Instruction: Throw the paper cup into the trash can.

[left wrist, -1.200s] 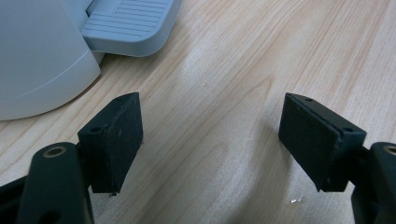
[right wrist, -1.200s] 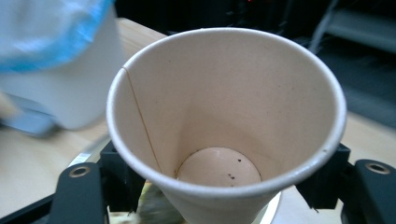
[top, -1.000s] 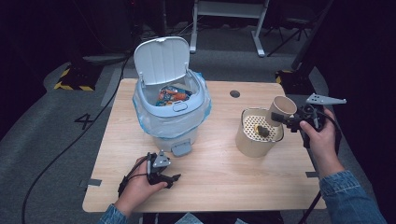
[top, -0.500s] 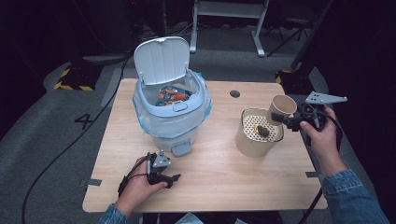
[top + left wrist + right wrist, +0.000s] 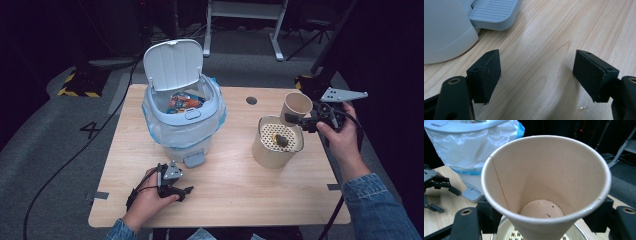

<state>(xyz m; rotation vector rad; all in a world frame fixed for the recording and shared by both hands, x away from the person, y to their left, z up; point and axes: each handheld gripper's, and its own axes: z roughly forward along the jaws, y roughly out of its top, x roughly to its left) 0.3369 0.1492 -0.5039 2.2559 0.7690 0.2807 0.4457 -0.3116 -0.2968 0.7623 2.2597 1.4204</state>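
An empty tan paper cup (image 5: pixel 296 106) (image 5: pixel 544 182) lies on its side in the air, with my right gripper (image 5: pixel 299 117) (image 5: pixel 542 220) shut on its lower part. A few dark specks stick to its bottom. It hangs over the far right rim of a beige round container (image 5: pixel 272 150) whose perforated insert carries a dark lump (image 5: pixel 280 140). My left gripper (image 5: pixel 184 192) (image 5: pixel 536 75) rests on the table near the front edge, jaws open with bare wood between them, just before the bin's pedal (image 5: pixel 194 159) (image 5: pixel 495 12).
A pale blue pedal bin (image 5: pixel 182 130) stands at the table's centre left, lid (image 5: pixel 172 65) up, lined with a plastic bag (image 5: pixel 461 145) and holding colourful wrappers. A cable hole (image 5: pixel 251 100) sits behind the container. The wooden table (image 5: pixel 240 190) ends close to both hands.
My right gripper has risen a little and drifted left with the cup in it. The left gripper has stayed where it was.
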